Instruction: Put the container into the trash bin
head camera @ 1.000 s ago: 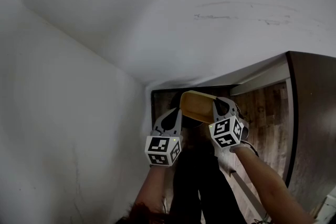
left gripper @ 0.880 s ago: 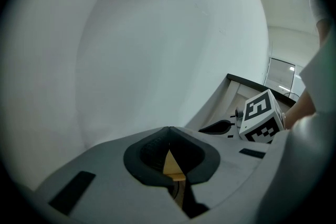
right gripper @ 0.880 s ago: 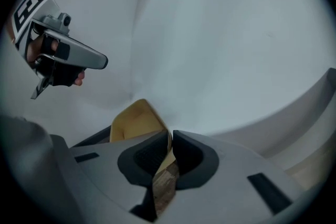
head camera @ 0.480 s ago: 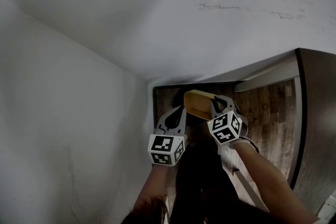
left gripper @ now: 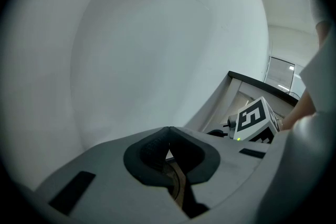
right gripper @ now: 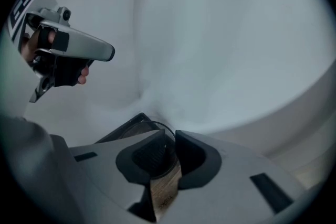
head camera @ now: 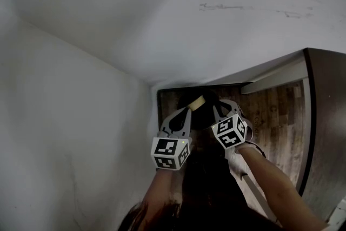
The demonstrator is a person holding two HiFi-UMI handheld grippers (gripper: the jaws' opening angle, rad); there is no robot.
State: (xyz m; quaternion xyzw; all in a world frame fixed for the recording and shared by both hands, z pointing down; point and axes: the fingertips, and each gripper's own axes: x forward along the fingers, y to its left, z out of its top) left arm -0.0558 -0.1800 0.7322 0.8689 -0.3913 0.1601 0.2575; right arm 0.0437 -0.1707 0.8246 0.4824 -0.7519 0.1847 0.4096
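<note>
Nearest the camera, the person's bare forearms reach forward side by side. Each carries a hand-held gripper, and the two marker cubes are level with each other. The left hand-held gripper (head camera: 185, 113) has its jaws drawn together, and in its own view a thin tan edge is caught between the pads. I take that edge to be the rim of the container (head camera: 197, 101). The right hand-held gripper (head camera: 219, 108) is likewise nipped onto a brown, printed strip of the container's wall, with only a narrow slit between its pads. Pinching opposite sides probably lets the two of them share a light, flimsy load and steer its tilt. In the head view the container shows only as a pale sliver between the two sets of fingertips, tipped edge-on and low. It sits against a dark mass that I judge to be the trash bin (head camera: 201, 119), so it seems to be at the mouth, not clearly inside. The bin seems to stand on the wooden floor (head camera: 270, 111), in the floor's far corner where two plain white walls (head camera: 81, 116) meet. Pale trim (head camera: 275, 76) runs along the foot of the farther wall, and a dark panel (head camera: 324, 116) closes the right side.
</note>
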